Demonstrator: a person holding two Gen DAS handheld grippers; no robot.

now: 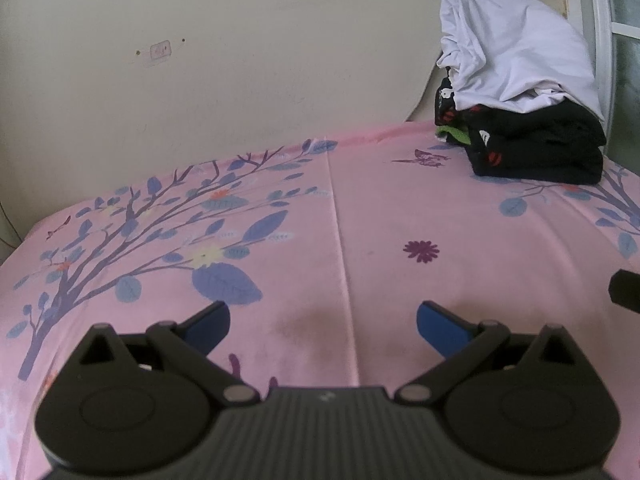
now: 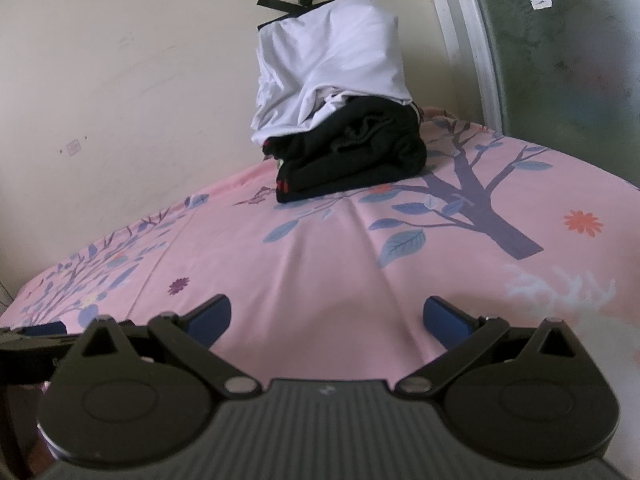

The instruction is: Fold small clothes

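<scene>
While both grippers hang low over the pink bedsheet (image 1: 400,208), neither one holds anything. The left gripper (image 1: 323,326) has its blue-tipped fingers (image 1: 212,324) spread wide, with only bare sheet showing between them. The right gripper (image 2: 326,320) is spread just as wide, its fingers (image 2: 444,320) apart over a plain pink patch of the sheet (image 2: 320,272).

The clothes sit well away from both grippers, at the far corner of the bed where the cream wall (image 1: 240,60) meets a white window frame (image 2: 460,40). They form one stack: folded black clothes (image 1: 540,152) with small red marks lie at the bottom, a bit of green fabric (image 1: 454,134) peeks out on the wall side, and a loose white garment (image 1: 516,56) is draped over the top, leaning against the wall. From the right wrist view the same black clothes (image 2: 352,160) rest on the sheet just beside a printed purple tree trunk, with the white garment (image 2: 332,68) slumped above them.

At the right edge of the left wrist view a dark part of the other gripper (image 1: 626,290) juts in; likewise a dark piece with a blue tip (image 2: 40,332) shows at the left edge of the right wrist view.
</scene>
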